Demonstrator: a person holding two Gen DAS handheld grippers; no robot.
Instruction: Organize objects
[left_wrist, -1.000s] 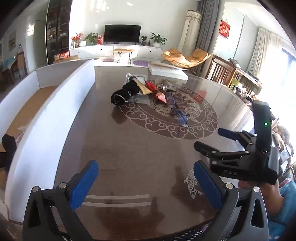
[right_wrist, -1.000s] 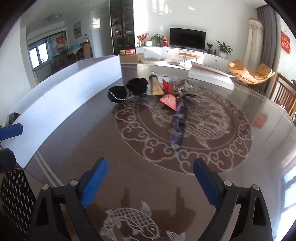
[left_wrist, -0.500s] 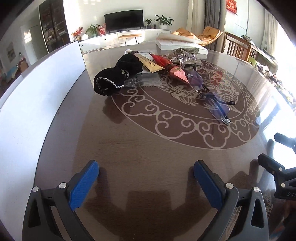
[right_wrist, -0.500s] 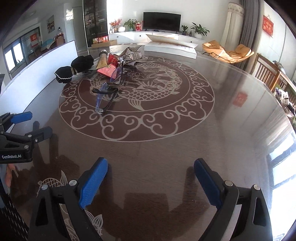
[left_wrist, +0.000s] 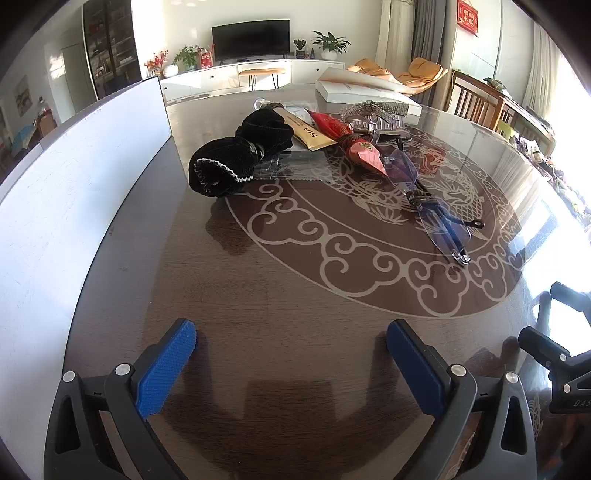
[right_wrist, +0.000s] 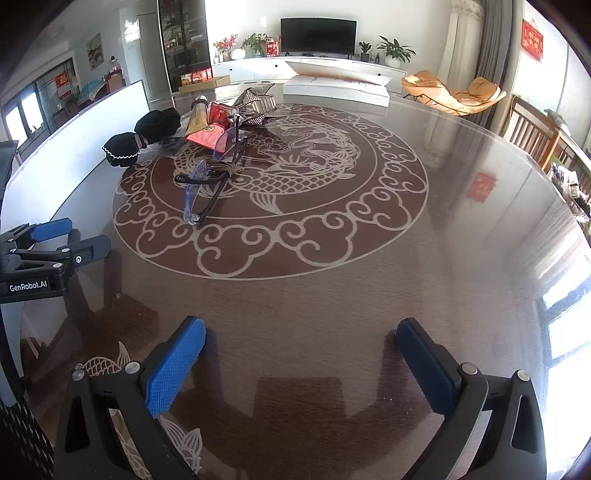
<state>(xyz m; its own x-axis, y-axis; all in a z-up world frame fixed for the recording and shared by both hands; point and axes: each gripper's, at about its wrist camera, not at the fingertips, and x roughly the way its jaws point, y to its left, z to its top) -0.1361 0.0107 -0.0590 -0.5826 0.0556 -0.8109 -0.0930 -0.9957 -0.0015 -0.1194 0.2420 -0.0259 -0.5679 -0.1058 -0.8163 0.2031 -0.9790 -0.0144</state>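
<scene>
A pile of objects lies at the far left of the round brown table (left_wrist: 280, 295): a black velvet pouch (left_wrist: 236, 158) (right_wrist: 142, 138), a gold packet (left_wrist: 308, 133), a red packet (left_wrist: 364, 155) (right_wrist: 207, 136), a silver glittery bag (left_wrist: 373, 112) (right_wrist: 258, 103) and clear purple-tinted glasses (left_wrist: 439, 218) (right_wrist: 201, 188). My left gripper (left_wrist: 291, 365) is open and empty, low over the near table edge. My right gripper (right_wrist: 301, 365) is open and empty over bare table, to the right of the left one (right_wrist: 55, 240).
A white upright board (left_wrist: 74, 192) runs along the table's left side. A white flat box (left_wrist: 365, 92) (right_wrist: 336, 86) lies at the far edge. Wooden chairs (right_wrist: 535, 133) stand to the right. Sun glare falls on the right part.
Both grippers have swung from aiming across the table to a lower, steadier view toward the pile. The left one moved closer to the pile. Nothing was grasped.
</scene>
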